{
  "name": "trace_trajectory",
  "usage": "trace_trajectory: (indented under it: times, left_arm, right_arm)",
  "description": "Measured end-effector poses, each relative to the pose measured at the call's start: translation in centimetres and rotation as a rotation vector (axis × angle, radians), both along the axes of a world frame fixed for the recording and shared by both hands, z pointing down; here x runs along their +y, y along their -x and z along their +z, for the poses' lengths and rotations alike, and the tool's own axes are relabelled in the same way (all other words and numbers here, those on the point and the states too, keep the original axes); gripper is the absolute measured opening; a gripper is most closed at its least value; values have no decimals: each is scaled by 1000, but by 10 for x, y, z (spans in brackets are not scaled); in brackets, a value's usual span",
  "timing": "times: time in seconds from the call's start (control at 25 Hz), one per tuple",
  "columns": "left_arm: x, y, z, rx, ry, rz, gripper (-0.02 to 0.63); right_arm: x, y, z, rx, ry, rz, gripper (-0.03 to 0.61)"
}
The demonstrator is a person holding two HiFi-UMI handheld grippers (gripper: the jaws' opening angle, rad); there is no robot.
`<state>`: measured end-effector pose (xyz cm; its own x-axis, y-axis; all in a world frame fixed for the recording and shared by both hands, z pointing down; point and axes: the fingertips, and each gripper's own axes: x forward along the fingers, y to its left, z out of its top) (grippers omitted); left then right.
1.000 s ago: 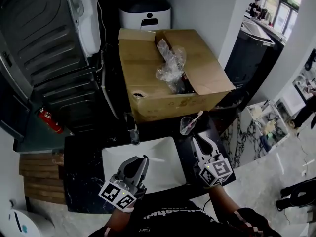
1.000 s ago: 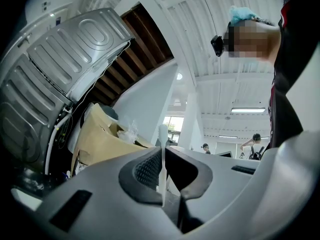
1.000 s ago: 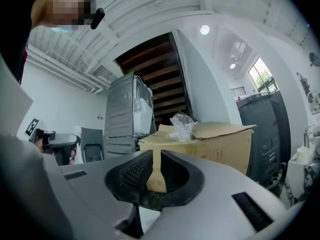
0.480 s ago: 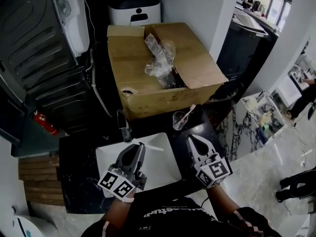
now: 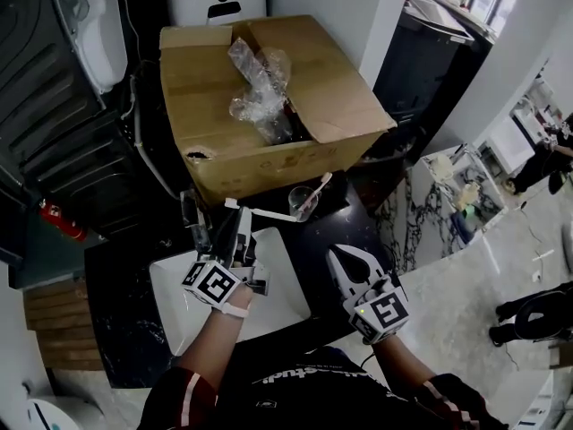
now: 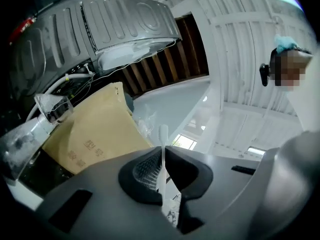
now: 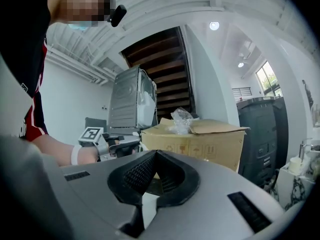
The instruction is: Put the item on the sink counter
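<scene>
My left gripper (image 5: 240, 227) is shut on a thin white toothbrush (image 5: 267, 214), held crosswise over the back rim of the white sink basin (image 5: 285, 280), beside the faucet (image 5: 192, 215). In the left gripper view the toothbrush (image 6: 162, 141) stands upright between the closed pads of the left gripper (image 6: 163, 159). A clear cup (image 5: 303, 204) with another toothbrush in it stands on the black sink counter (image 5: 121, 289), just right of the held one. My right gripper (image 5: 347, 260) hovers over the counter's right part, shut and empty; the right gripper (image 7: 156, 159) shows the same in its own view.
A large open cardboard box (image 5: 215, 79) with crumpled clear plastic (image 5: 255, 88) stands behind the counter. A dark machine (image 5: 54, 115) fills the left side. A marble-patterned stand (image 5: 448, 204) with small items is to the right.
My left gripper has moved forward from over the basin toward the faucet and cup, carrying the toothbrush. The right gripper's jaws have closed and it has stayed near the counter's right edge.
</scene>
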<state>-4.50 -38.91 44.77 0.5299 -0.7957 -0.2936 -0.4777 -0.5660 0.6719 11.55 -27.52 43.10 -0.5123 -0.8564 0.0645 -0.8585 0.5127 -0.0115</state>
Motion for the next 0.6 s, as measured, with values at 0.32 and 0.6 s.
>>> trace_trajectory:
  times: [0.32, 0.6]
  left_arm:
    - [-55, -42, 21, -61, 14, -52, 29]
    - [-69, -76, 47, -158, 17, -36, 29]
  right_arm:
    - [-5, -27, 17, 21, 60, -9, 37]
    - [-12, -47, 25, 24, 78, -18, 37]
